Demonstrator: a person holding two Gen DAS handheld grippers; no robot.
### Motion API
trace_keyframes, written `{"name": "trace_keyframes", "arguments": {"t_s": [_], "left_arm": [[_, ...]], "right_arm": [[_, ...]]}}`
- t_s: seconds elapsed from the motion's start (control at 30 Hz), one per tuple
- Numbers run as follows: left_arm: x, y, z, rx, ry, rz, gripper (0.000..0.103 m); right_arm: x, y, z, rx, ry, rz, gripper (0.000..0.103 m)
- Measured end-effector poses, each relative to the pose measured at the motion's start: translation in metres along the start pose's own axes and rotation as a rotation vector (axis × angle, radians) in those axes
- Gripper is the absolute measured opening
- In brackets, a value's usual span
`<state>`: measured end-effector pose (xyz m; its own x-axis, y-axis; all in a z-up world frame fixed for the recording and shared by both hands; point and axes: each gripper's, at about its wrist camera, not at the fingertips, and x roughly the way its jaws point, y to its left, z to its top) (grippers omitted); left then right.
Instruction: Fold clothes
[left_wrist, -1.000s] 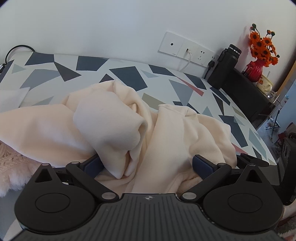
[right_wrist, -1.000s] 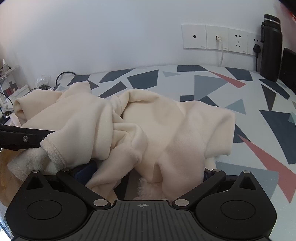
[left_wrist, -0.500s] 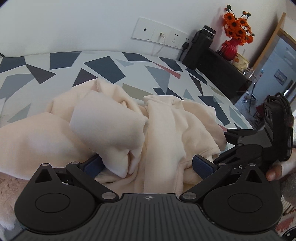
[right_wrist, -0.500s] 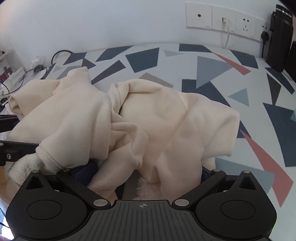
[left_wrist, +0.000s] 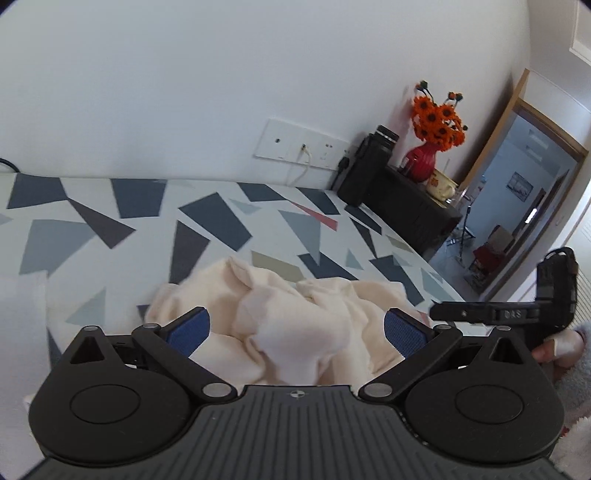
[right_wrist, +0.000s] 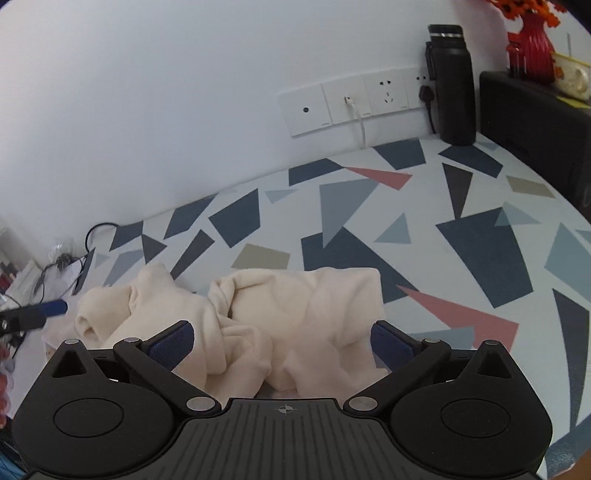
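A cream fleece garment (left_wrist: 291, 325) lies bunched in a loose heap on the bench (left_wrist: 221, 221), whose white top is printed with grey, navy and pink triangles and shards. In the right wrist view the same garment (right_wrist: 295, 317) spreads a little flatter toward the right, with a rolled cuff or sleeve end poking out on its left side (whether it is a sleeve or a hem fold cannot be told).

The left claw (left_wrist: 295, 328) is spread wide, its blue-padded fingers (left_wrist: 188, 328) standing on either side of the heap with nothing pinched between them; the cloth shows in the gap below, and whether the pads touch it cannot be told. The right claw (right_wrist: 280, 341) is likewise spread wide over the garment, its blue pads (right_wrist: 391, 345) apart and gripping nothing. From the left wrist view the right claw's black body shows at the right edge, with fingertips of the person's hand (left_wrist: 554, 347) wrapped round its handle.

At the back of the bench a black flask (right_wrist: 454, 81) stands against the wall beside a row of white sockets (right_wrist: 354, 103), a white cable hanging from one. A red vase of orange flowers (left_wrist: 428, 162) sits on a dark cabinet (left_wrist: 417, 214) beyond the bench end
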<state>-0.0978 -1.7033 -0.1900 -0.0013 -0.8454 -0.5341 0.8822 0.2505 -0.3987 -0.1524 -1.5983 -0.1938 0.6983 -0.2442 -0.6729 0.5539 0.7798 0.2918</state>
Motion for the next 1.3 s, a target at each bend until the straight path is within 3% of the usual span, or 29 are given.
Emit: {"name": "trace_keyframes", "arguments": {"t_s": [0.17,0.37,0.5,0.63,0.73,0.9,1.1,1.3], "left_arm": [[-0.003,0.031,-0.009,-0.002,0.043,0.057,0.103],[0.005,0.027,-0.027,0.105,0.091,0.058,0.103],[0.006,0.015,-0.025,0.113,0.058,0.048,0.103],[0.012,-0.001,-0.014,0.103,0.010,-0.016,0.103],[0.029,-0.017,-0.009,0.127,-0.004,0.022,0.103],[0.069,-0.022,-0.005,0.039,0.014,0.118,0.103],[0.095,-0.025,-0.005,0.044,0.035,0.203,0.103],[0.092,-0.017,0.000,-0.030,0.028,0.245,0.103]], "right_arm": [[0.014,0.034,-0.020,-0.168,0.074,-0.046,0.102],[0.037,0.053,-0.026,-0.132,0.077,-0.118,0.102],[0.048,0.053,-0.017,-0.141,0.046,-0.192,0.102],[0.056,0.045,-0.004,-0.152,-0.005,-0.243,0.102],[0.066,0.035,0.005,-0.159,-0.009,-0.244,0.102],[0.070,0.024,0.014,-0.214,-0.037,-0.250,0.102],[0.074,-0.009,0.025,-0.173,-0.034,-0.256,0.102],[0.082,-0.022,0.026,-0.174,-0.010,-0.147,0.102]]}}
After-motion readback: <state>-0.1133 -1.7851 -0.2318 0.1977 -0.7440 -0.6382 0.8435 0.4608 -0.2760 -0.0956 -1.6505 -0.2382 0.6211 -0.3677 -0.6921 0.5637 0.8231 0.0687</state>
